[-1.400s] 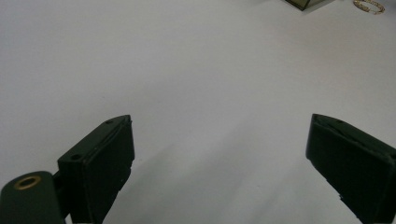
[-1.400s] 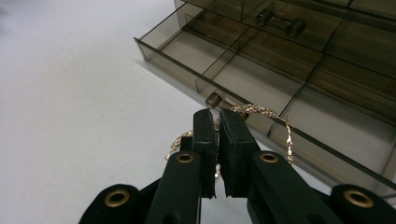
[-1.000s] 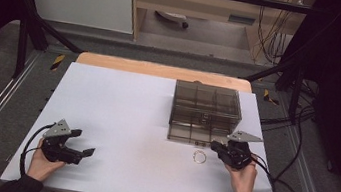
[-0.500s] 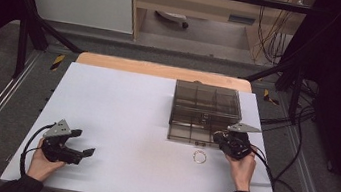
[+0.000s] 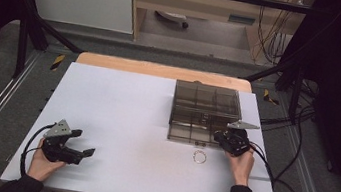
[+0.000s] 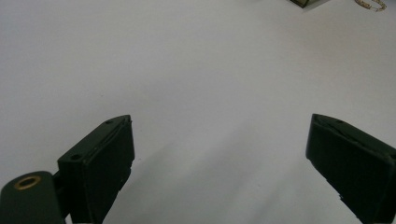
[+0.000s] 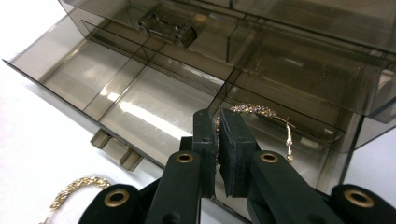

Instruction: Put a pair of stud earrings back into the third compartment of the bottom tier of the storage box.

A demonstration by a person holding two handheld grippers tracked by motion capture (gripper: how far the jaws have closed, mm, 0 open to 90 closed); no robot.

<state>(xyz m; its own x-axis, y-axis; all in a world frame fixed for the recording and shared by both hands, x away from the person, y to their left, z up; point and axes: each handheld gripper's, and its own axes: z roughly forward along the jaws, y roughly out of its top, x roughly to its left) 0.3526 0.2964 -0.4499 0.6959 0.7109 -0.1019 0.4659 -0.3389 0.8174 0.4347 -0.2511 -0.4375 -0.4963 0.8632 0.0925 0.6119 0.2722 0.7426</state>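
Since a second ago the right hand-held gripper has moved from beside the gold ring on the desk to the smoky drawer box, clenched on a hoop earring, apparently over the open drawer's right compartment. The left hand-held gripper stays put, released.

I can read no text, label, brand or number anywhere here: none on my grippers, the box or the table.
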